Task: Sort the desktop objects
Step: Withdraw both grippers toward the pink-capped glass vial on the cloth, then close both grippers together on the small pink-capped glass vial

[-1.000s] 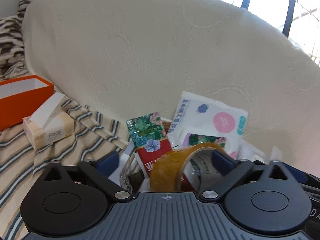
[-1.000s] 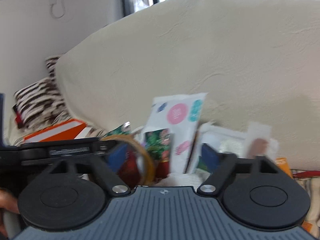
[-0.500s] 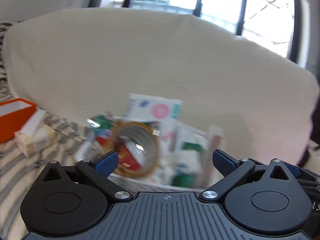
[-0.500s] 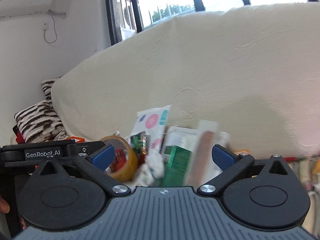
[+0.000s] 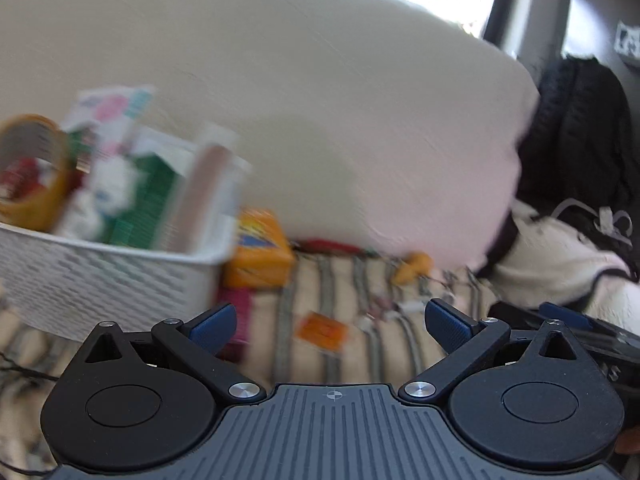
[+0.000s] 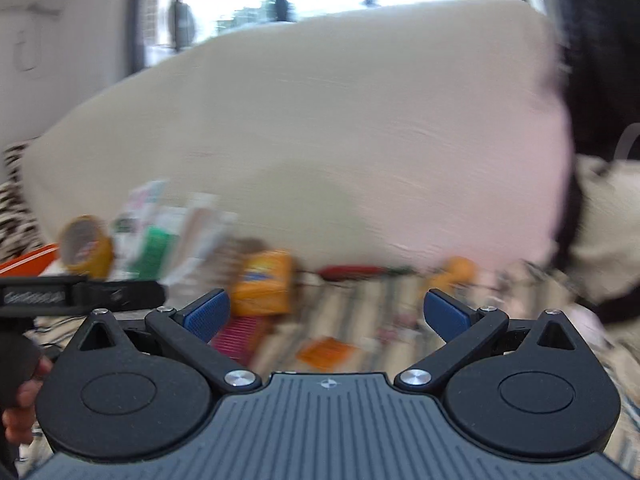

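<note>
A cream cushion (image 5: 320,92) is seen behind everything, with a striped cloth (image 5: 360,344) spread below it. A white basket (image 5: 100,272) is crammed with blurred packets and a tape roll (image 5: 34,172), and an orange box (image 5: 260,252) lies just beside it. A small orange packet (image 6: 326,352) lies on the cloth. The left gripper (image 5: 326,320) and the right gripper (image 6: 326,312) are both spread wide, with nothing grasped.

Motion blur smears the basket's contents (image 5: 132,184); tape roll (image 5: 32,172) cut off at left edge
</note>
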The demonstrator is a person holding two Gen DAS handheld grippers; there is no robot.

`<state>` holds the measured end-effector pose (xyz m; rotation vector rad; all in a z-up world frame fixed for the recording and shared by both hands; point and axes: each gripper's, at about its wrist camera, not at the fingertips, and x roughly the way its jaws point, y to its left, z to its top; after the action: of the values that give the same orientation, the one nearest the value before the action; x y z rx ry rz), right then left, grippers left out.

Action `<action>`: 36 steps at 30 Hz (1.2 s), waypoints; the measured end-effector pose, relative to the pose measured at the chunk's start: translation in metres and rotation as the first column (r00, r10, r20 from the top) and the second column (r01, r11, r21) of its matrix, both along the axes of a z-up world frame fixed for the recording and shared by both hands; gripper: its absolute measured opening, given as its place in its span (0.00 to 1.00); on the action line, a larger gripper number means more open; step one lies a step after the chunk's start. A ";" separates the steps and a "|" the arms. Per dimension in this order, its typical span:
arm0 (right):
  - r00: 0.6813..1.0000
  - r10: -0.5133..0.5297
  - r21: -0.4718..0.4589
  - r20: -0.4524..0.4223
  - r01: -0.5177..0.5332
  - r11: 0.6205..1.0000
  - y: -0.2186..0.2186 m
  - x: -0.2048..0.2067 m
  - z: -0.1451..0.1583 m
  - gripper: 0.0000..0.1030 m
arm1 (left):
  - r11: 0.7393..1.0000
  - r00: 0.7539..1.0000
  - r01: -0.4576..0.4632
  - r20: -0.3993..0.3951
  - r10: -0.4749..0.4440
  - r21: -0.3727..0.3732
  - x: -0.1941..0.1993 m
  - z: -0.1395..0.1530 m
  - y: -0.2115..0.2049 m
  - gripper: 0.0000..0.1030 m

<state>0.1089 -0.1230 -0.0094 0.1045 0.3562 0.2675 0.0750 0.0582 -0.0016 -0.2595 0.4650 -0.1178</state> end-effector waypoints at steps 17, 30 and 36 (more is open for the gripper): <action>0.987 -0.054 -0.174 -0.148 0.028 0.984 -0.049 0.119 -0.073 0.72 | 0.981 0.989 0.115 -0.113 -0.098 0.157 0.148 -0.088 -0.070 0.77; 0.973 0.066 -0.085 -0.223 -0.087 0.993 -0.028 0.173 -0.101 0.53 | 0.968 0.977 0.165 -0.162 -0.135 0.190 0.191 -0.121 -0.081 0.65; 0.971 0.102 -0.107 -0.218 -0.128 0.986 -0.021 0.181 -0.110 0.45 | 0.970 0.972 0.180 -0.184 -0.150 0.163 0.207 -0.128 -0.084 0.54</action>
<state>0.2897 -0.1438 -0.1193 -0.0076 0.5906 0.3505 0.2820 -0.0259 -0.1298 -0.0530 0.6637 -0.2171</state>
